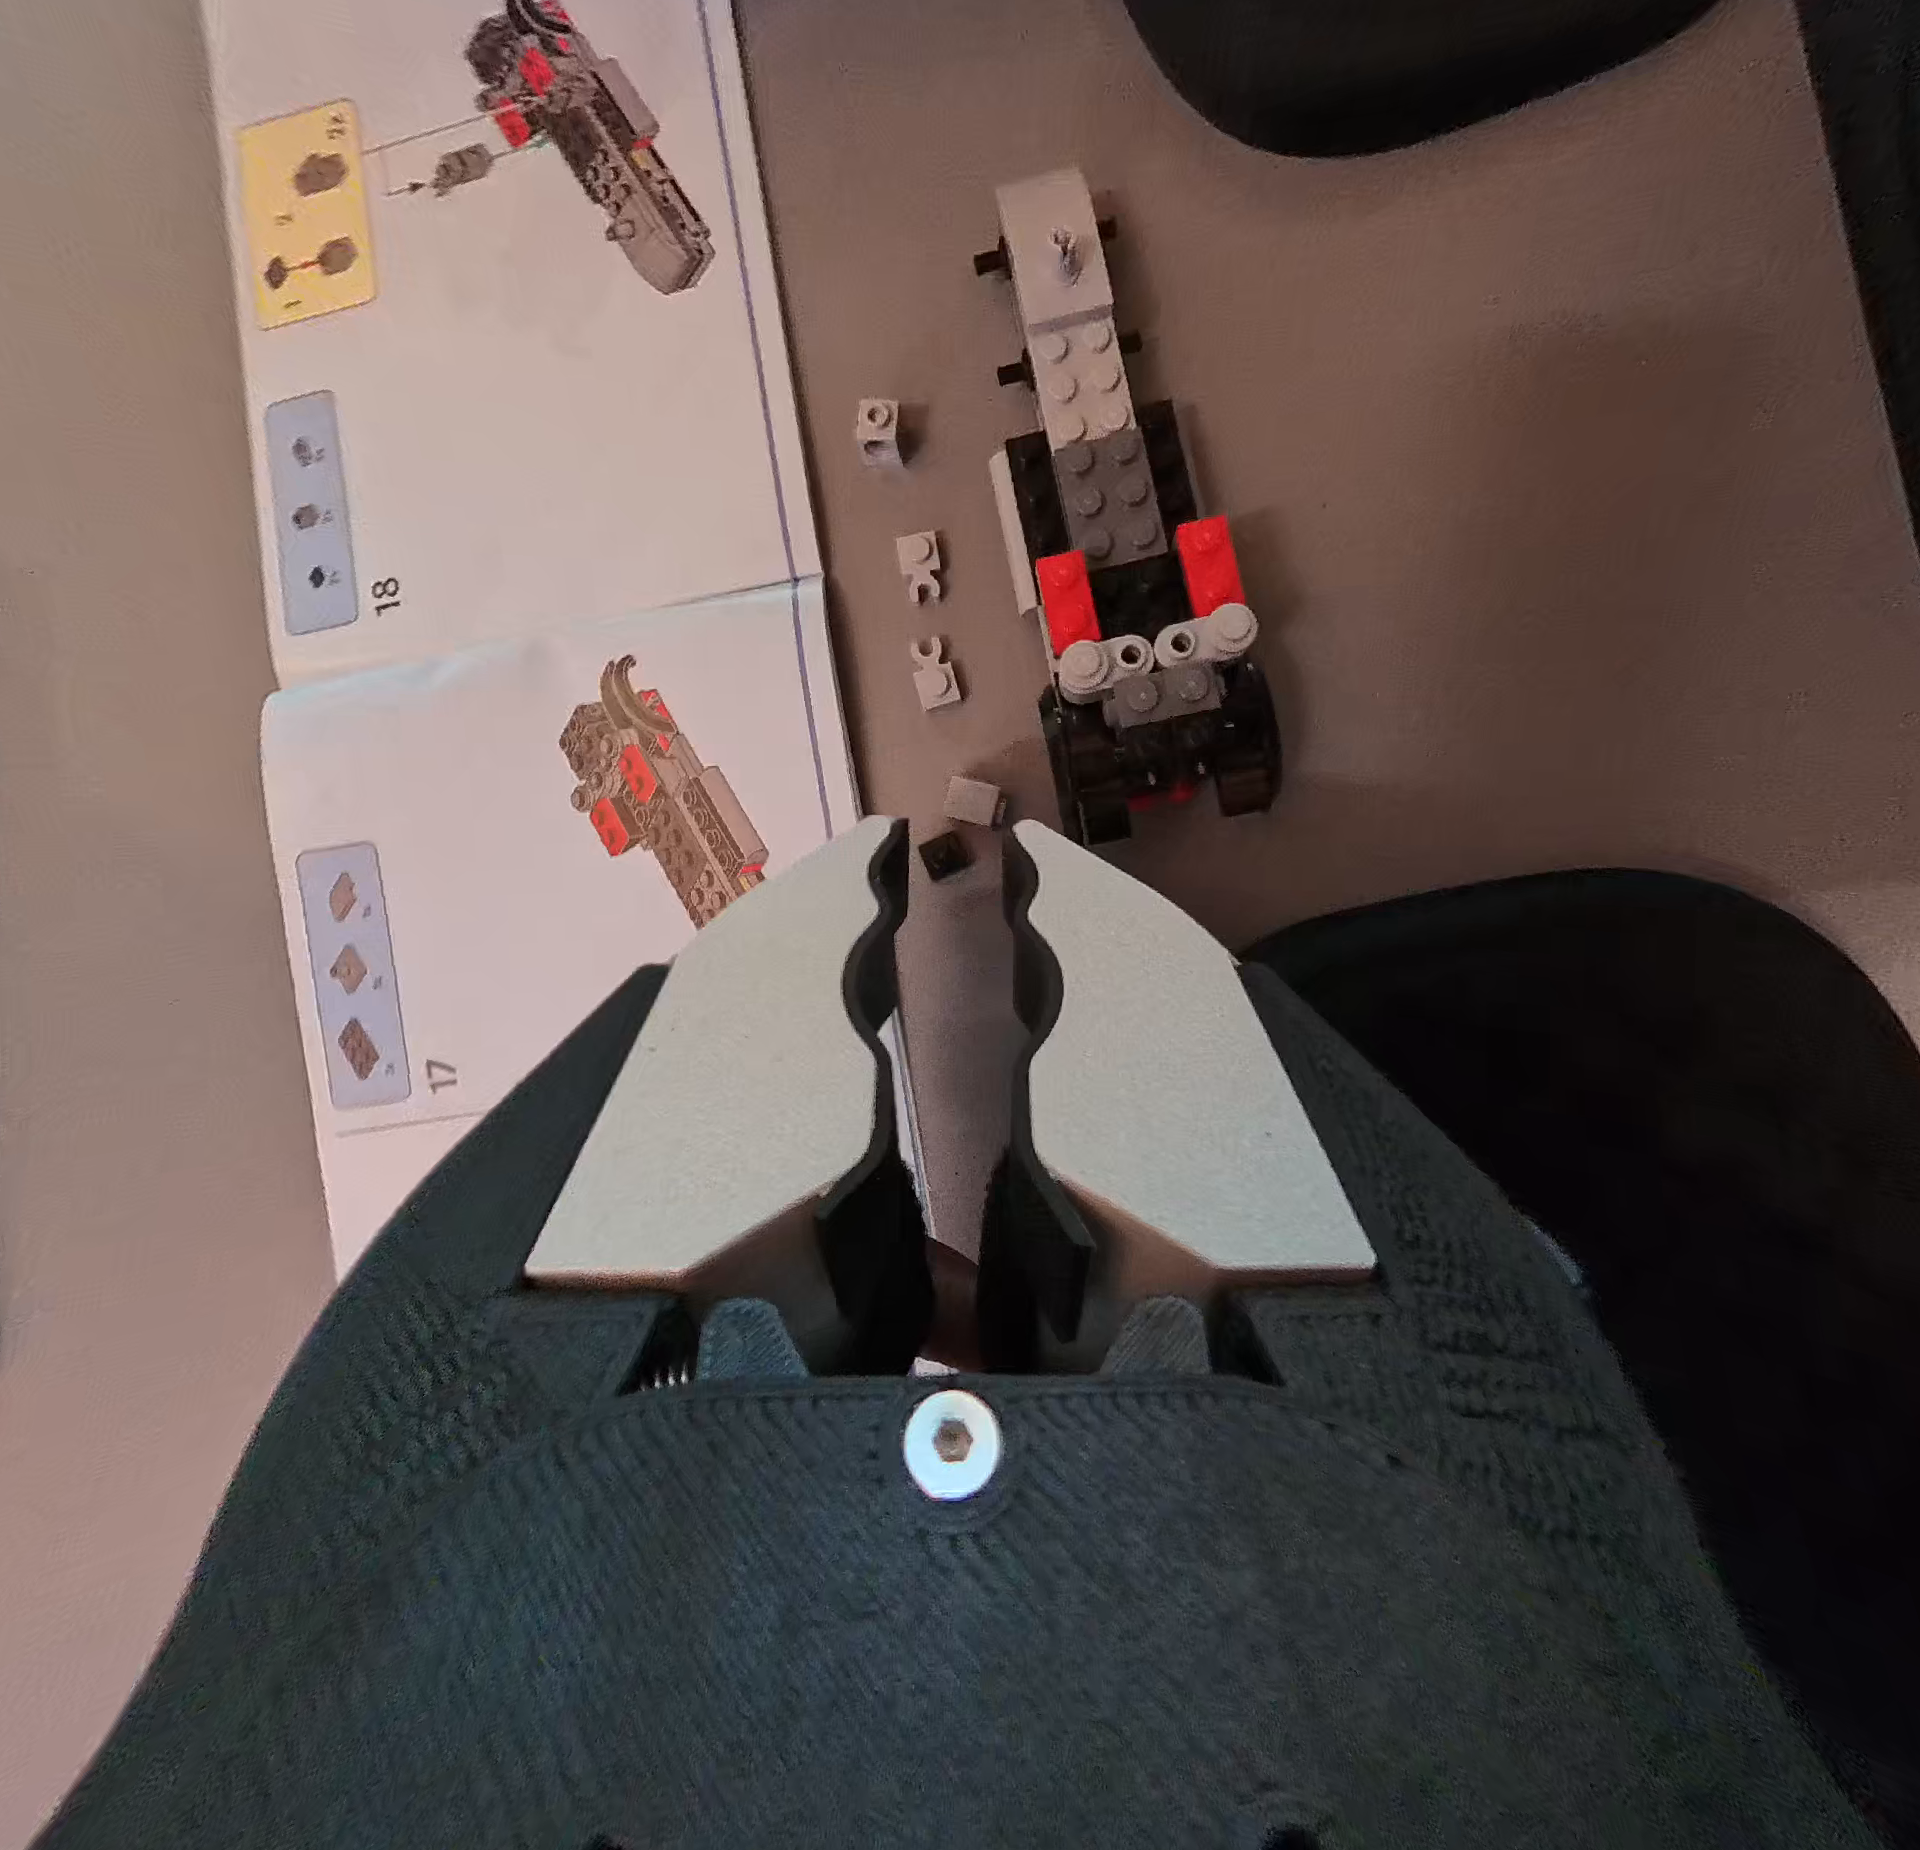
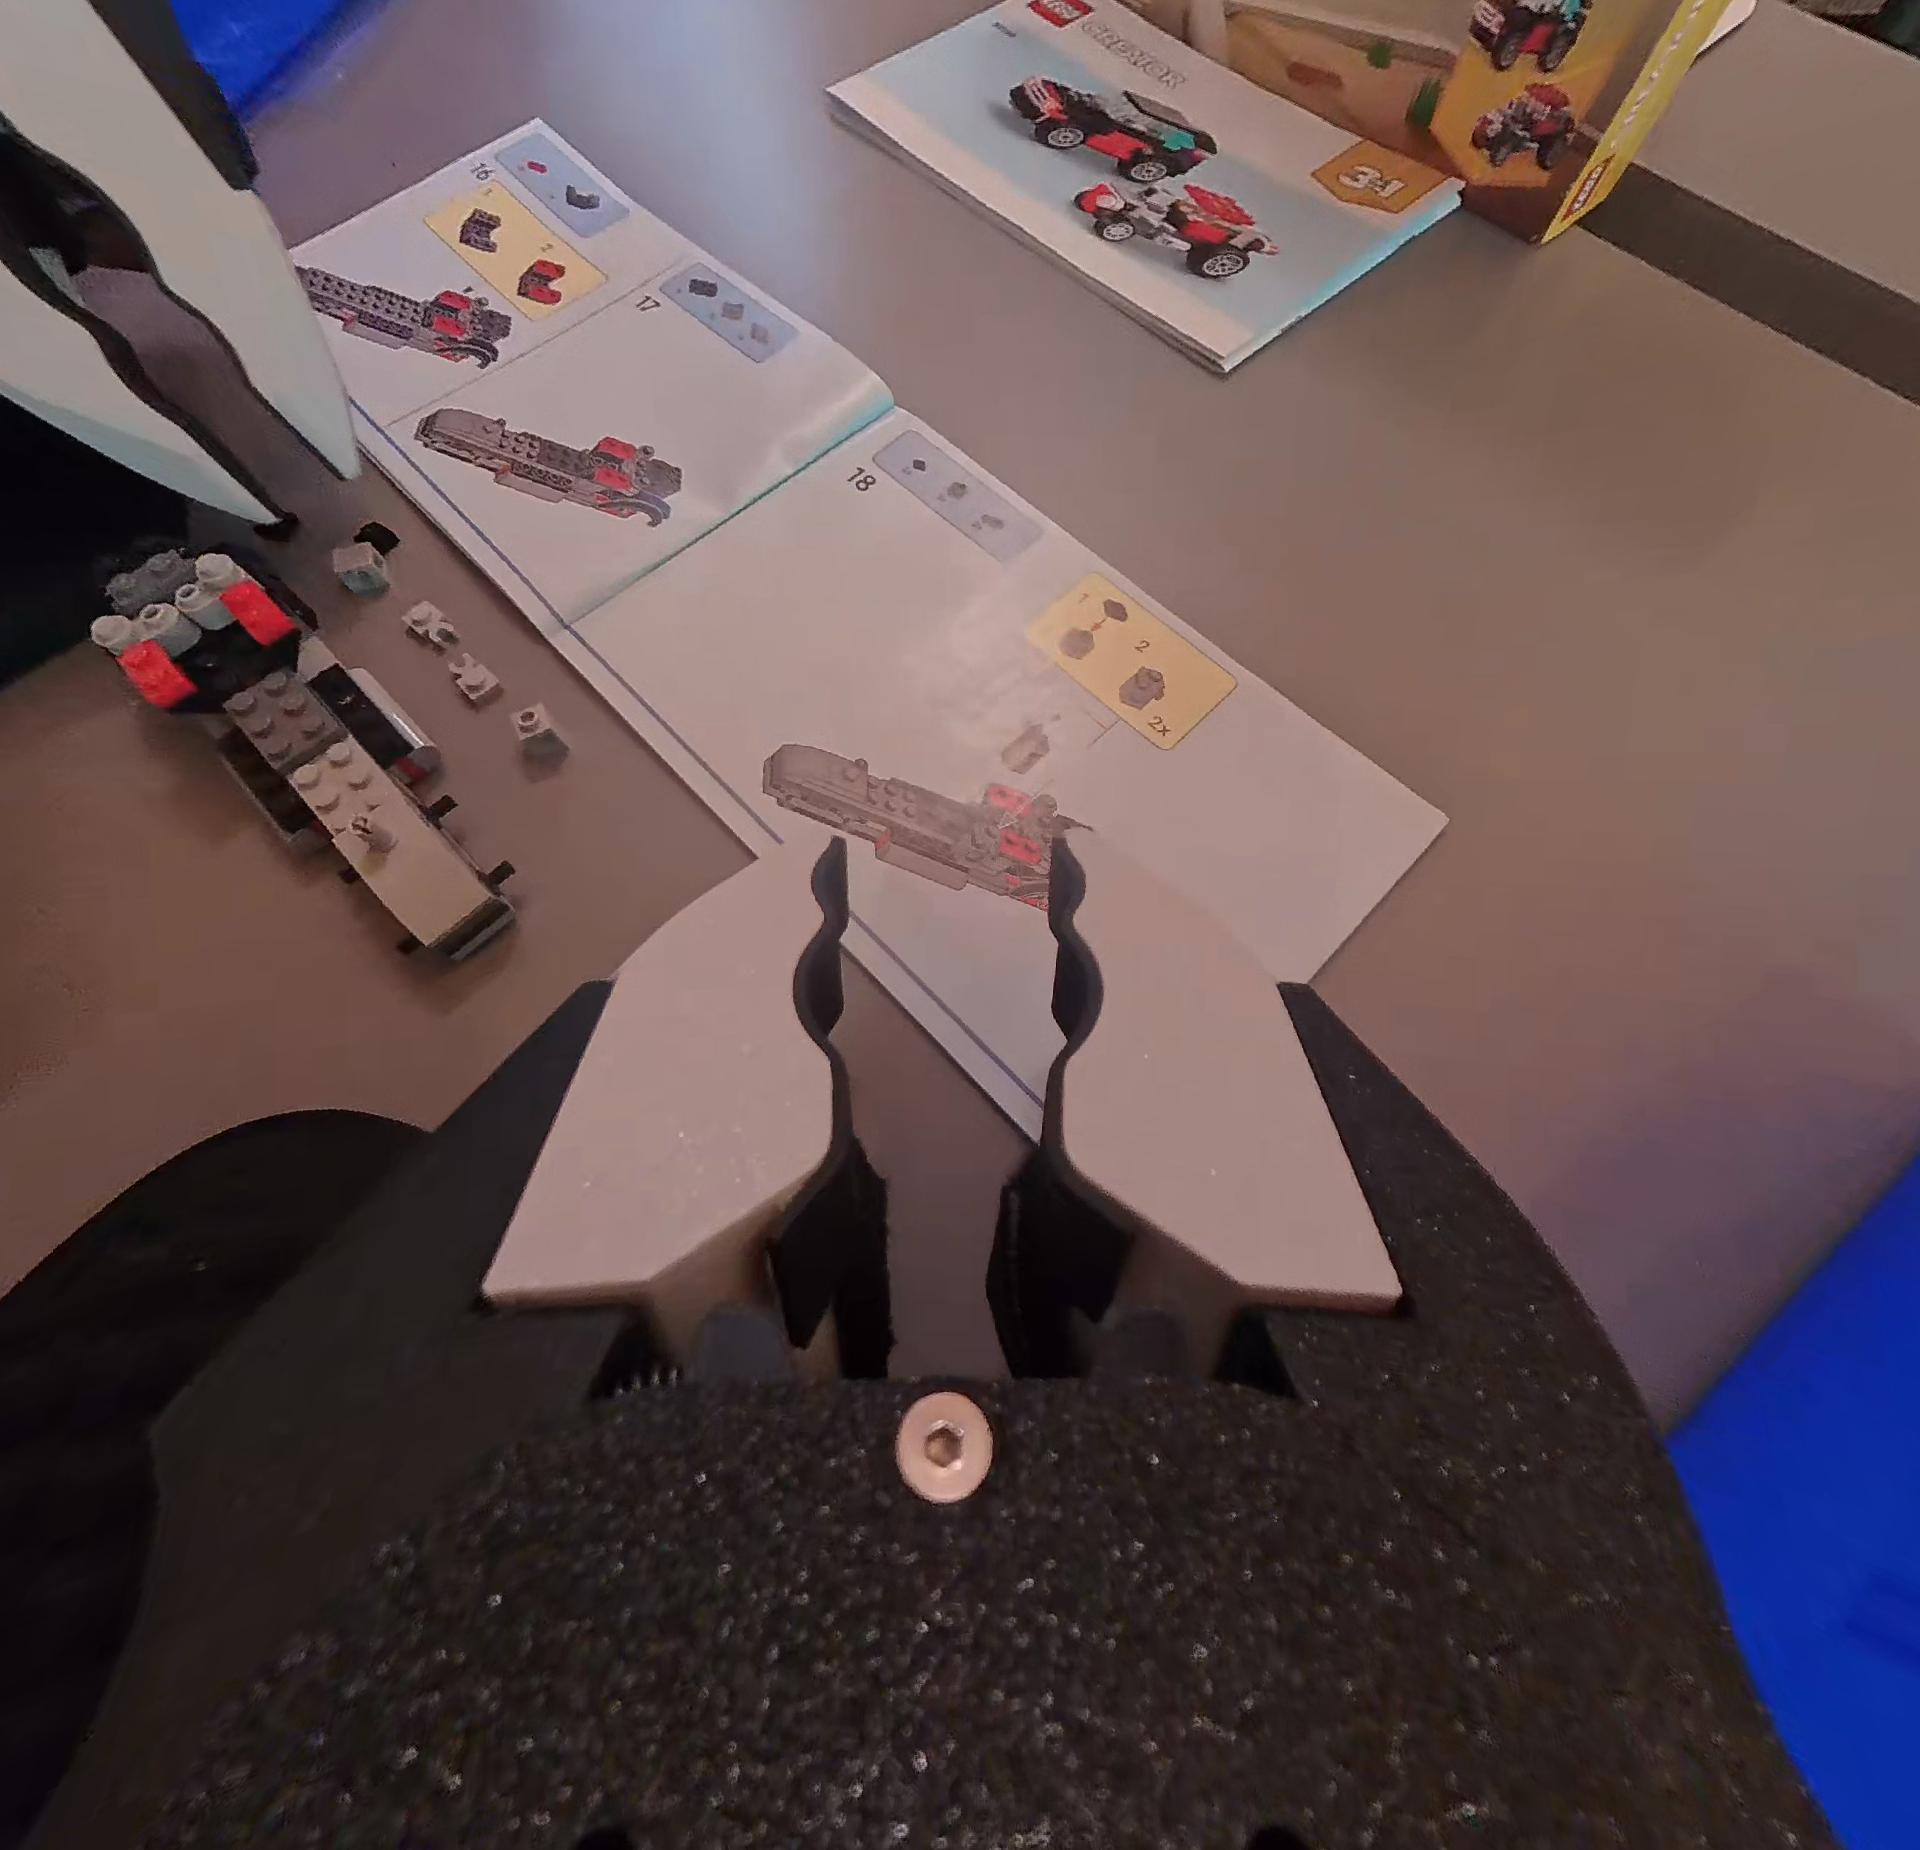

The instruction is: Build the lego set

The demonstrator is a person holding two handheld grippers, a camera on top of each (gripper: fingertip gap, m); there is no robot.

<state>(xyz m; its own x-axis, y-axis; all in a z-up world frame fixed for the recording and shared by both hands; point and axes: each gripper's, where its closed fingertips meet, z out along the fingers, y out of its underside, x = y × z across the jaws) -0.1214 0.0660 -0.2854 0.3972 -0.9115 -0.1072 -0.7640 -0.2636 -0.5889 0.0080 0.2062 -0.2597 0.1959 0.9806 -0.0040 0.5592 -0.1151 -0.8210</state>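
Grey table [image 2: 1351, 574] carries everything; we take the half-built model [image 1: 1127, 553] as our landmark. It lies flat on its underside: light grey sloped end, dark grey studded plates mid-body, two red bricks, black tracked end.

Loose parts run in a row just beside the model, between it and the open instruction booklet [image 1: 540, 429]: a light grey holed brick [image 1: 881, 431], two light grey clip plates [image 1: 921, 566] [image 1: 938, 672], a small grey brick [image 1: 972, 799], and a small black piece [image 1: 943, 855] nearest the model's black end.

Left gripper [image 1: 956, 844]: fingers spread a little, holding nothing, tips straddling the black piece, apparently just above the table. Right gripper [image 2: 951, 865]: spread wider, empty, hovering over the booklet page on the far side of the parts row from the model. A closed second booklet [image 2: 1143, 179] and the set box [image 2: 1600, 86] sit well beyond, away from the model.

Judgement: we are at part pick-up for the booklet's current step. Next move calls for lowering the left gripper squarely over the black piece and closing gently; the grey brick just beside it could get nudged. The right gripper should come over to steady the model.
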